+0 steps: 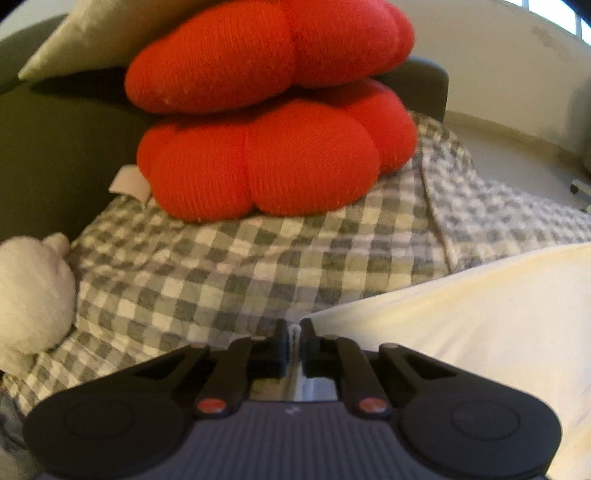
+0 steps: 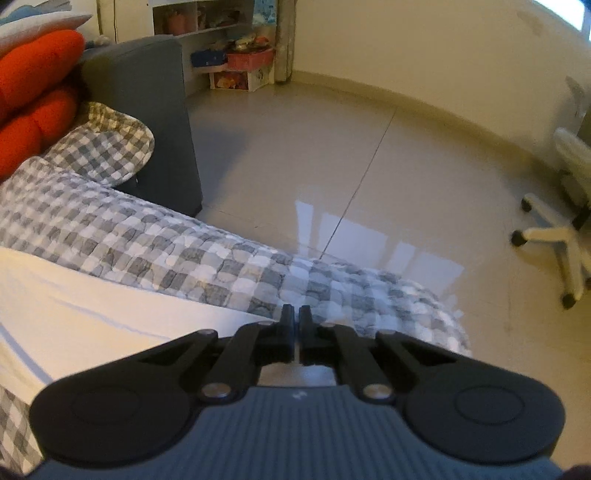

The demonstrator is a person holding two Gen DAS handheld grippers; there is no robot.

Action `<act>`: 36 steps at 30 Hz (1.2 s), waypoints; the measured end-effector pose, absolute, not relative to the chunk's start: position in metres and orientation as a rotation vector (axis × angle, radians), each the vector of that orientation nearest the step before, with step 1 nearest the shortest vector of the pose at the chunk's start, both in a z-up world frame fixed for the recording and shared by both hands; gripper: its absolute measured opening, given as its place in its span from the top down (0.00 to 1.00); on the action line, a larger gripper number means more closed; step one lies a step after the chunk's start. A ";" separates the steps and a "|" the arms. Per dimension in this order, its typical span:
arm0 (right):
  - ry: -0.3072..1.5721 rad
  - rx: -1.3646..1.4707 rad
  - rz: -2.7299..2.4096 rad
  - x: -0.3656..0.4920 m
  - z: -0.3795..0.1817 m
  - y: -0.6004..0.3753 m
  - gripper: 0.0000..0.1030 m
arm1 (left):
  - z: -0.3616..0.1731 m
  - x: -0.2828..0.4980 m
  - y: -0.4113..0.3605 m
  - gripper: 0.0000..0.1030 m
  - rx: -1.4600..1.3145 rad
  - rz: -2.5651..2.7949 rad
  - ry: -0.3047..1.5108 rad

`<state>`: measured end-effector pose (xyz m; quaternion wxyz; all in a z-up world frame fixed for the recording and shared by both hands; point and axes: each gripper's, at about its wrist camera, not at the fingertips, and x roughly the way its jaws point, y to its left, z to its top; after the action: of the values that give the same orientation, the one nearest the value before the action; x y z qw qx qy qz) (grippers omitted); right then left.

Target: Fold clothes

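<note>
A white garment point(image 1: 480, 317) lies on a grey-and-white checked bedcover point(image 1: 221, 266). My left gripper point(image 1: 294, 330) is shut on a corner of the white garment, with a sliver of white cloth showing between the fingers. In the right wrist view the white garment point(image 2: 85, 314) stretches to the left over the checked bedcover point(image 2: 184, 251). My right gripper point(image 2: 294, 314) is shut at the garment's edge; the cloth seems to run under the fingers, but the pinch itself is hidden.
Two stacked red knit cushions point(image 1: 273, 122) and a pale pillow point(image 1: 96, 33) sit at the dark headboard point(image 1: 44, 147). A white plush toy point(image 1: 33, 295) lies at left. The bed's edge drops to a tiled floor point(image 2: 332, 155). An office chair point(image 2: 561, 229) stands at right. Shelves point(image 2: 225, 40) are far back.
</note>
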<state>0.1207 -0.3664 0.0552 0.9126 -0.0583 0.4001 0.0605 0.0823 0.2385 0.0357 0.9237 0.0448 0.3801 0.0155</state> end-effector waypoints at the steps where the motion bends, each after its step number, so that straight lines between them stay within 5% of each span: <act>1: 0.796 -0.111 0.119 0.116 0.061 -0.369 0.99 | 0.039 0.079 0.239 0.94 0.088 0.032 0.764; 17: 0.560 -0.027 0.003 -0.011 0.108 -0.383 1.00 | 0.080 -0.035 0.253 0.94 -0.010 0.018 0.511; 36: 0.649 0.103 -0.011 -0.172 0.082 -0.387 1.00 | 0.059 -0.119 0.263 0.94 -0.015 0.072 0.484</act>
<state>-0.1720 -0.3865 0.0819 0.9466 0.0504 0.3185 -0.0055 -0.1194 0.2634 0.0594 0.9701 -0.0075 0.2398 0.0355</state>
